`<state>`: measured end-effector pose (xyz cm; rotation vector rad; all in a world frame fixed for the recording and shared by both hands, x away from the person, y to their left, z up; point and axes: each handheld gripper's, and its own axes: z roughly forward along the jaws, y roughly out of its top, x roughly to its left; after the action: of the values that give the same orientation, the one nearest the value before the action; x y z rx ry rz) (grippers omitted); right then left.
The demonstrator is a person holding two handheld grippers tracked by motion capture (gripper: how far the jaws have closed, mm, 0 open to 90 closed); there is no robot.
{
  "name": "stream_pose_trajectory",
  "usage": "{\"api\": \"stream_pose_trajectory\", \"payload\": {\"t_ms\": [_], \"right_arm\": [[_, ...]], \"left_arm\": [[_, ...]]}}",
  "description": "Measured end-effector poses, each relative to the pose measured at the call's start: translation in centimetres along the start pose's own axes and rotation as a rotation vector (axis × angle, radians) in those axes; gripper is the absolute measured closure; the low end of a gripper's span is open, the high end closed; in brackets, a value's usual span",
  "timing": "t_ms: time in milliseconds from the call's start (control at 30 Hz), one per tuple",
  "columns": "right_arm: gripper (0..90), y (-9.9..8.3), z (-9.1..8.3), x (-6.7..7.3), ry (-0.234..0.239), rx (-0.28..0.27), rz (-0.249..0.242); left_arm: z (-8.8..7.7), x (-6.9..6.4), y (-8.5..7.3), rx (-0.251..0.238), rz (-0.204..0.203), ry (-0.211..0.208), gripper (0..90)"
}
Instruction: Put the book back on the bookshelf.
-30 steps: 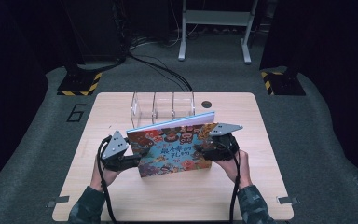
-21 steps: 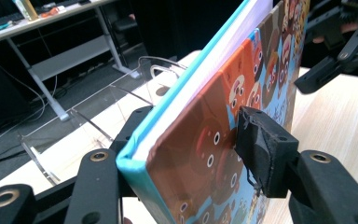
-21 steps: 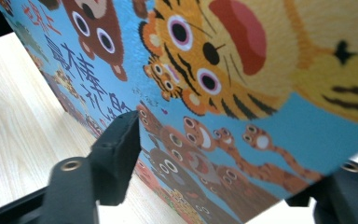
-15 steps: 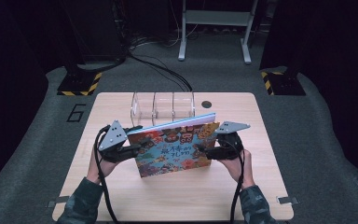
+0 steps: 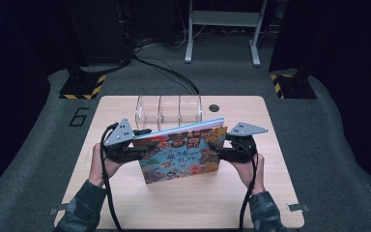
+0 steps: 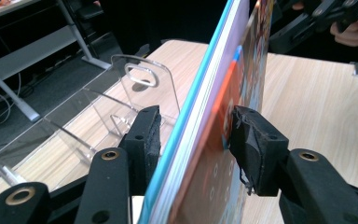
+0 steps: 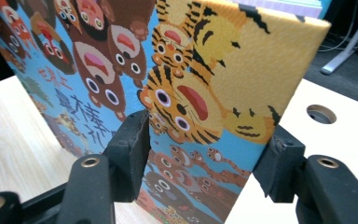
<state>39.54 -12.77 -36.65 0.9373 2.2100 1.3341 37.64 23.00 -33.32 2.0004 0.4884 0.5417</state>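
Note:
A picture book (image 5: 183,154) with a bright cartoon-animal cover stands tilted above the wooden table (image 5: 125,203), held at both ends. My left gripper (image 5: 147,145) clamps its left edge. In the left gripper view the pads sit on either side of the book (image 6: 242,70), and these jaws have just been closing. My right gripper (image 5: 217,147) grips the right edge. In the right gripper view one pad (image 7: 130,154) lies on the tiger cover (image 7: 205,93) and the other sits behind the far edge. Its jaws have also just been closing on the book.
A clear acrylic divider rack (image 5: 169,108) stands just behind the book, toward the table's far edge, and is also in the left gripper view (image 6: 140,79). A round cable hole (image 5: 214,108) lies to its right. Cables trail from both grippers toward the person.
My left gripper has risen a little with the book's left end. The right gripper has stayed in place at the right edge.

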Motion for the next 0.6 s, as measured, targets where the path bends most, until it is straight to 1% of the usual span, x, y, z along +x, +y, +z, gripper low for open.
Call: {"api": "stream_pose_trajectory", "payload": {"t_ms": [33, 67, 100, 167, 200, 233, 300, 367, 400, 467, 500, 600], "right_arm": [[43.6, 0.0, 0.0, 0.0, -0.002, -0.003, 0.003], [45.0, 0.0, 0.0, -0.1, -0.002, -0.005, 0.001], [46.0, 0.0, 0.0, -0.1, -0.003, -0.011, 0.011], [46.5, 0.0, 0.0, -0.2, 0.001, -0.017, 0.027], [46.8, 0.0, 0.0, -0.2, 0.002, -0.018, 0.025], [47.0, 0.0, 0.0, -0.2, 0.001, -0.02, 0.024], [47.5, 0.0, 0.0, -0.2, 0.003, -0.022, 0.023], [47.9, 0.0, 0.0, -0.3, 0.005, -0.027, 0.035], [47.9, 0.0, 0.0, -0.3, 0.008, -0.028, 0.041], [47.8, 0.0, 0.1, -0.5, 0.01, -0.028, 0.038], [47.6, 0.1, 0.2, -0.5, 0.011, -0.028, 0.039], [47.3, 0.1, 0.4, -0.7, 0.019, -0.03, 0.039]], "left_arm": [[0.0, 0.0, 0.2, -0.005, -0.004, -0.002, 52.4], [0.0, 0.1, 0.4, -0.002, 0.003, -0.011, 52.6], [0.2, 0.2, 0.6, -0.008, -0.015, -0.027, 53.2], [0.3, 0.4, 0.9, 0.001, -0.038, -0.023, 53.5], [0.4, 0.5, 1.1, 0.002, -0.059, -0.028, 53.6], [0.4, 0.6, 1.2, 0.001, -0.07, -0.034, 53.7], [0.4, 0.9, 1.3, 0.001, -0.076, -0.049, 53.8], [0.4, 1.0, 1.4, 0.019, -0.07, -0.057, 54.4], [0.4, 1.0, 1.5, 0.02, -0.082, -0.058, 55.2], [0.4, 1.2, 1.6, 0.033, -0.086, -0.081, 55.6], [0.4, 1.3, 1.6, 0.041, -0.079, -0.085, 56.2], [0.4, 1.4, 1.7, 0.052, -0.077, -0.088, 57.9]]}}
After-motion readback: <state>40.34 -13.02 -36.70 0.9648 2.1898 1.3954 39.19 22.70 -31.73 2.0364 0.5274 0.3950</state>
